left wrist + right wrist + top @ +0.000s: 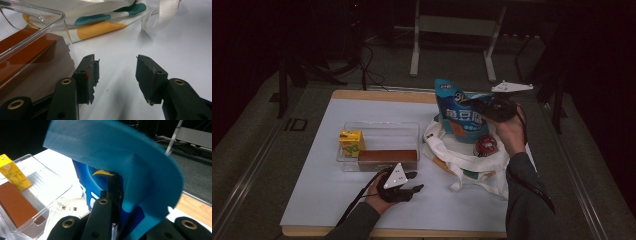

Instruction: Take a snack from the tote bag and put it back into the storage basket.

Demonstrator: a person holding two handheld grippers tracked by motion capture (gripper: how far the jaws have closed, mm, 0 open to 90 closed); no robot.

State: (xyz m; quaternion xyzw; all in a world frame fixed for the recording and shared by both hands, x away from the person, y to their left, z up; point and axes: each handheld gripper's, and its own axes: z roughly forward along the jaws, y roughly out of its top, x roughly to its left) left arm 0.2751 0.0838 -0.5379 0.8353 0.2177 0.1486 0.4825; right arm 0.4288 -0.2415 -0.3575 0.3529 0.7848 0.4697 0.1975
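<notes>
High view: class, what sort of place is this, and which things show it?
Probably a workshop or lab set up for recording: a white-topped table on grey carpet, loose cables and metal stand legs behind.

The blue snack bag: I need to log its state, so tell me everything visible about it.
The blue snack bag is a glossy, soft foil-like pouch, light blue with darker blue panels and white print. It stands roughly upright over the open cloth tote, its top edge bent over. The right hand-held gripper is shut on its upper right part. Whether its bottom touches the tote can't be told.
</notes>
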